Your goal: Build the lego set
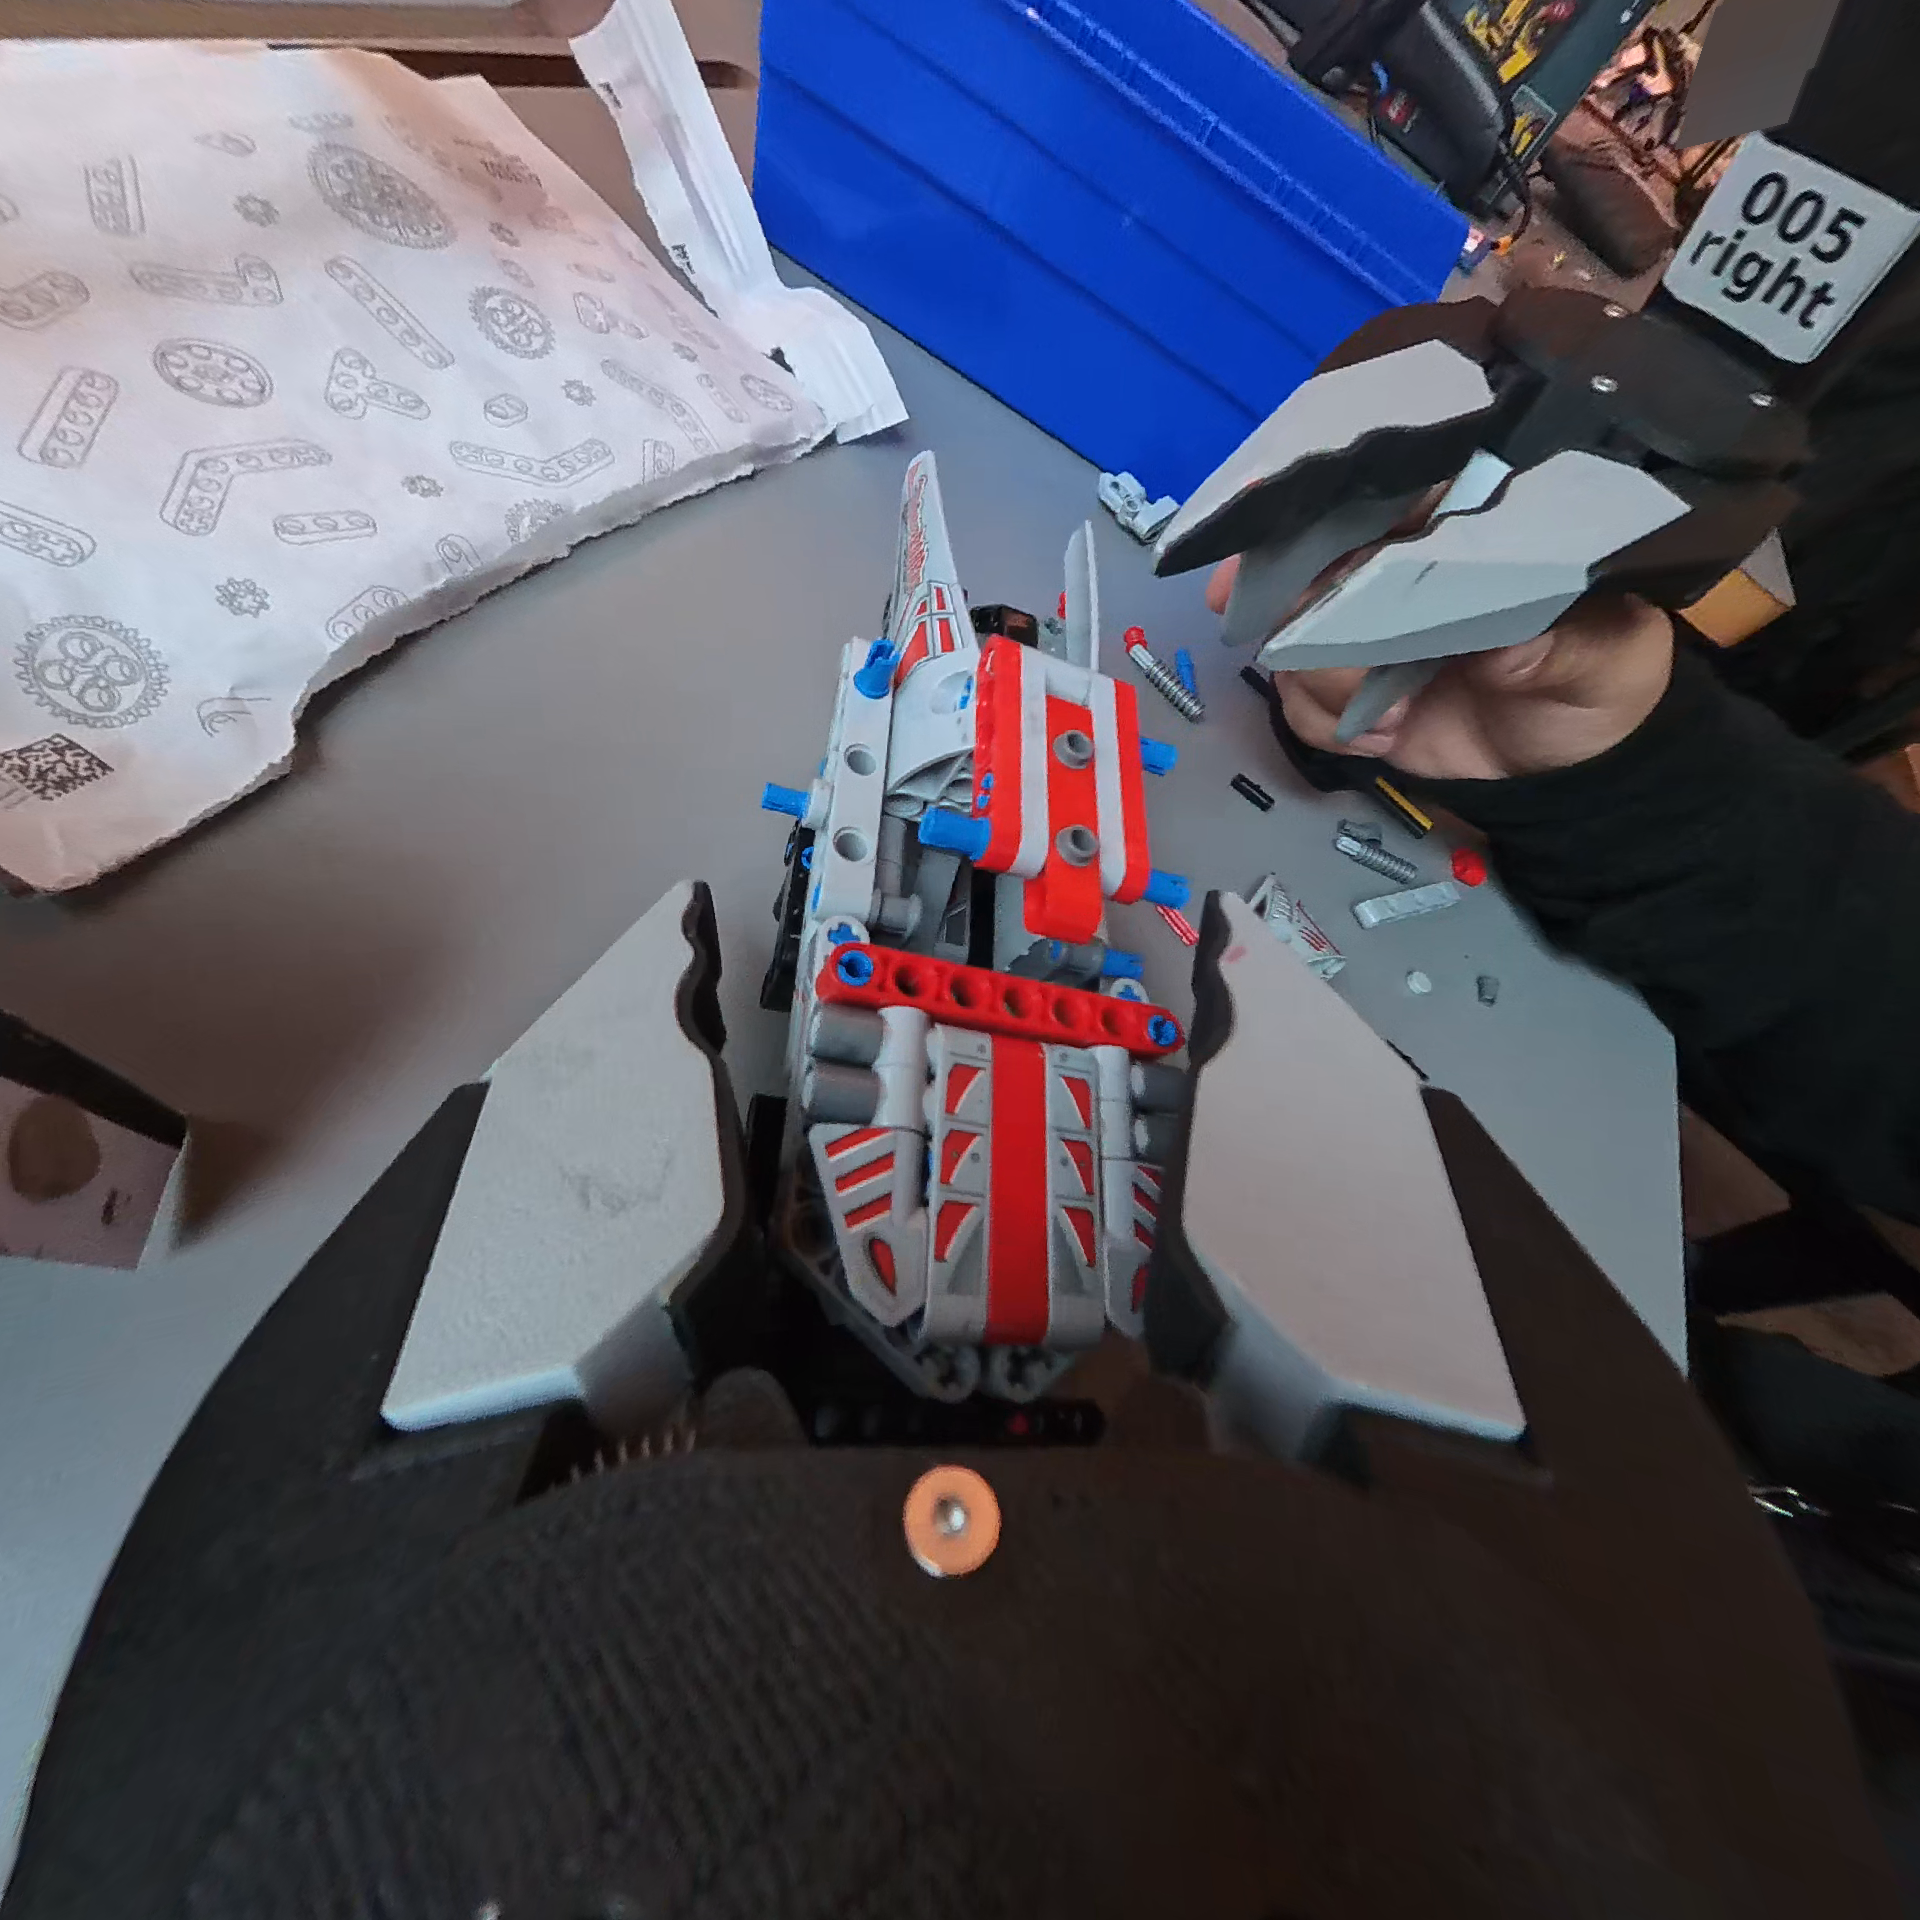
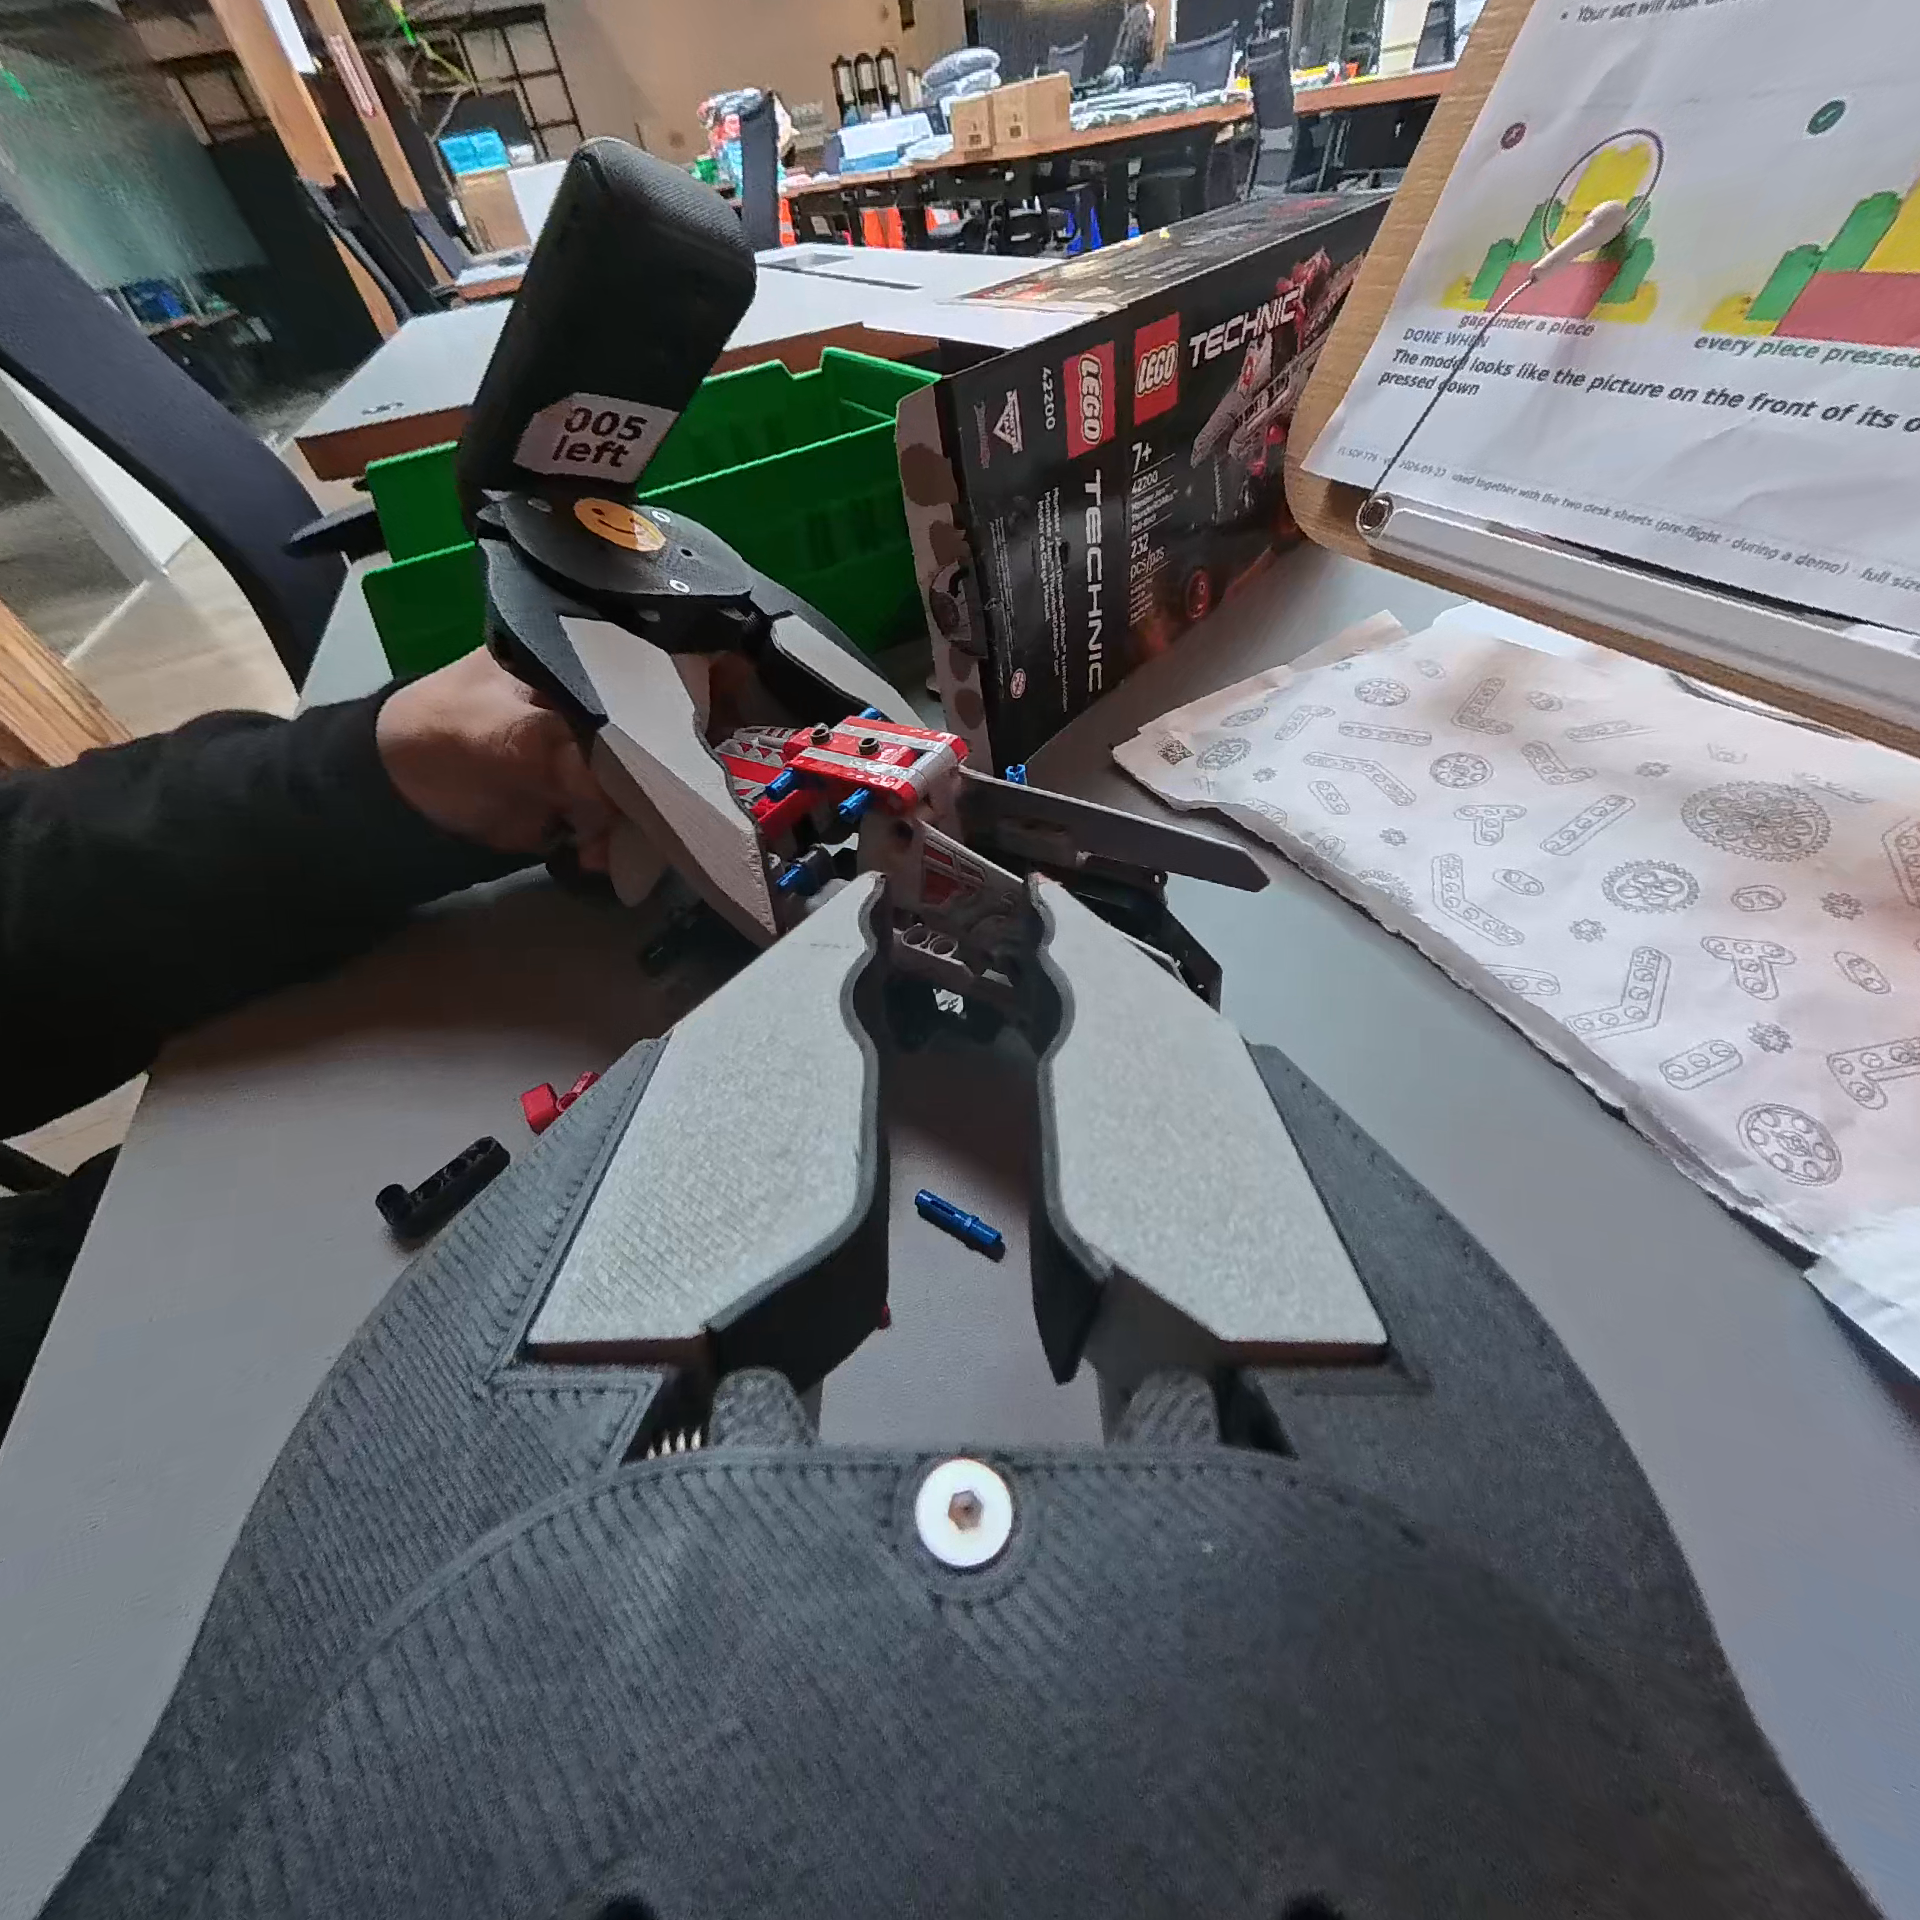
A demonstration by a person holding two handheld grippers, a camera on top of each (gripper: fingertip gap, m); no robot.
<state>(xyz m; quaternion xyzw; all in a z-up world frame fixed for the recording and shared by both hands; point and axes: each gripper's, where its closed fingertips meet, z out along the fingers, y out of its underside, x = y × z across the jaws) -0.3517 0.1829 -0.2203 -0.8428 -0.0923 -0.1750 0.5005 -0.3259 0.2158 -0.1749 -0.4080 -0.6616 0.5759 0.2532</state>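
Observation:
A red, white and grey lego vehicle model [image 1: 997, 935] with blue pins lies lengthwise on the grey table [image 1: 499, 790]. My left gripper [image 1: 954, 935] is shut on it, one finger on each side near its red beam. It shows held the same way in the right wrist view [image 2: 862, 769]. My right gripper [image 2: 956, 896] is open and empty, its tips just short of the model's pointed grey end. It also shows in the left wrist view [image 1: 1210, 613], up and to the right of the model. Loose parts lie nearby: a blue pin [image 2: 958, 1216], a black bent beam [image 2: 442, 1174], a spring shock [image 1: 1169, 675].
A blue bin [image 1: 1091, 239] stands behind the model, and a printed paper bag [image 1: 312, 416] lies to its left. The right wrist view shows a green bin [image 2: 727, 468], the set's box [image 2: 1091, 499] and a propped instruction board [image 2: 1662, 312]. Small grey and red parts [image 1: 1403, 904] are scattered at right. It is some 8 cm from my left tips to the blue pin [image 2: 958, 1216].

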